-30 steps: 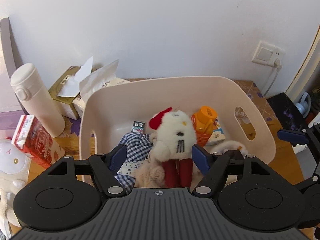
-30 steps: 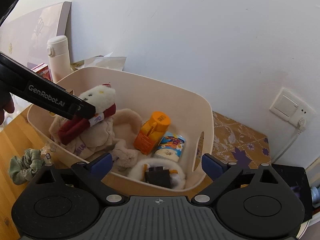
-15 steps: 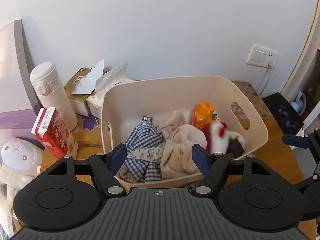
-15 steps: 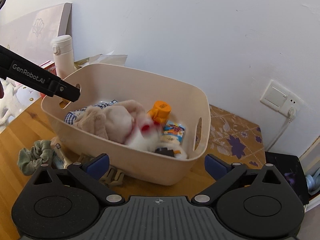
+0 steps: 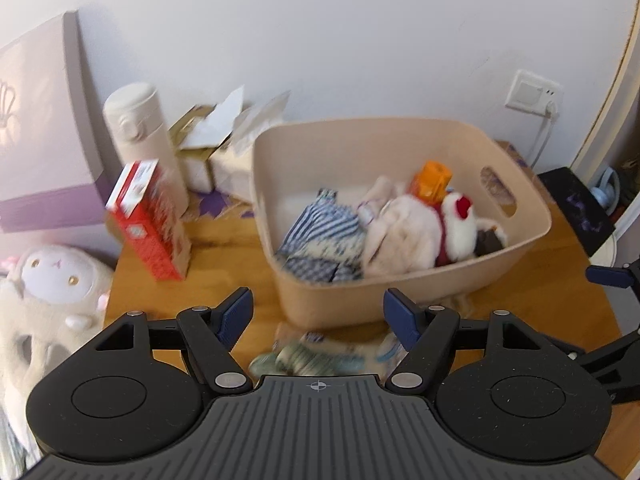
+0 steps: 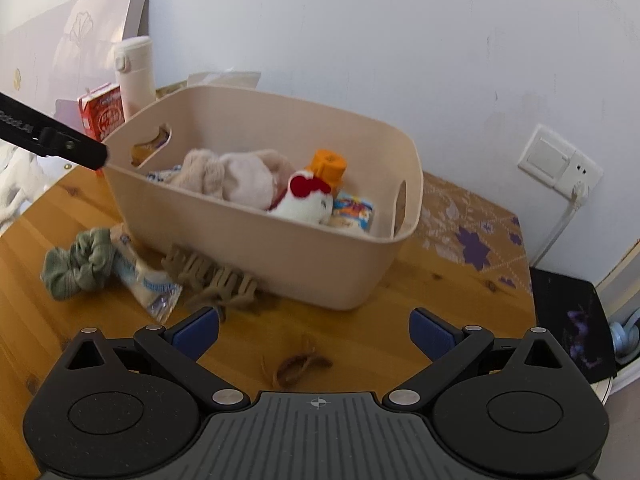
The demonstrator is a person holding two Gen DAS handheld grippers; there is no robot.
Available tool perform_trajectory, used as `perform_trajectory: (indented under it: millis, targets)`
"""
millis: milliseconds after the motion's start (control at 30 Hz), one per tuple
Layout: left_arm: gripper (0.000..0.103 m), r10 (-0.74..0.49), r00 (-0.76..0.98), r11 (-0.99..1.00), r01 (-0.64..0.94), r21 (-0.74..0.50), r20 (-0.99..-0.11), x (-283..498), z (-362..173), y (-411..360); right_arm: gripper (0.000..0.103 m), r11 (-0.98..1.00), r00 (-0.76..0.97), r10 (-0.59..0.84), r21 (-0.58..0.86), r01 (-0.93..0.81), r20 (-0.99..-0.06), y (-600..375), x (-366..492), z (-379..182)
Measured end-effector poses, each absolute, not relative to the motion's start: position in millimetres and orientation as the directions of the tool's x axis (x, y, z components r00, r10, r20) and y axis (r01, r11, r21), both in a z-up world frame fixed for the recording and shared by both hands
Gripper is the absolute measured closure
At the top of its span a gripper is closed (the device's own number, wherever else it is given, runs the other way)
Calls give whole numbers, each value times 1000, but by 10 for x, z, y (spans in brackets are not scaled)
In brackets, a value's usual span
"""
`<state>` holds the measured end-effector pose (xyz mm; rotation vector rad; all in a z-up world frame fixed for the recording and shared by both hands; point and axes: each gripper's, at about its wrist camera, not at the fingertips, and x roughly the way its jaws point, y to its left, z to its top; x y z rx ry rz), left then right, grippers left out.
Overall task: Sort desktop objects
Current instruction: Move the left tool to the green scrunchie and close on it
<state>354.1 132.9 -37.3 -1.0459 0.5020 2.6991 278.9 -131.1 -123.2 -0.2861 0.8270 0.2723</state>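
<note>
A beige plastic bin (image 5: 516, 256) (image 6: 280, 256) stands on the wooden table. In it lie a white plush toy with a red comb (image 5: 460, 224) (image 6: 306, 200), soft pink cloth (image 6: 240, 176), checked cloth (image 5: 320, 236) and an orange-capped bottle (image 5: 432, 180) (image 6: 328, 166). In front of the bin lie a green scrunchie (image 6: 76, 264), a snack packet (image 6: 148, 284) (image 5: 320, 356), a tan hair claw (image 6: 216, 280) and a brown hair tie (image 6: 296, 366). My left gripper (image 5: 318, 312) is open and empty above the packet. My right gripper (image 6: 314, 330) is open and empty over the hair tie.
Left of the bin stand a red carton (image 5: 150, 224) (image 6: 102, 114), a white flask (image 5: 144, 140) (image 6: 134, 76) and tissue boxes (image 5: 216, 148). A plush sheep (image 5: 48, 292) sits at the far left. A wall socket (image 6: 560, 160) and a black pad (image 6: 572, 328) are to the right.
My left gripper let go of the white plush toy, which dropped into the bin, then pulled back and up. My right gripper also drew back, showing the items before the bin.
</note>
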Motion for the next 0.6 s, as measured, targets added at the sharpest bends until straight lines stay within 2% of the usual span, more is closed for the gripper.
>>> perform_trajectory:
  millis: [267,600]
  targets:
    - [30,-24,-656,-934,-255,250,-755,3561,-635,1087,0,928,607,119,-130,-350,-785,-1362,2746,-1438]
    - [30,-69,-554,-948,-222,227,-830,3425,-989,950,0,941,529,119,-75,-331,-840,-1425,2843,-1725]
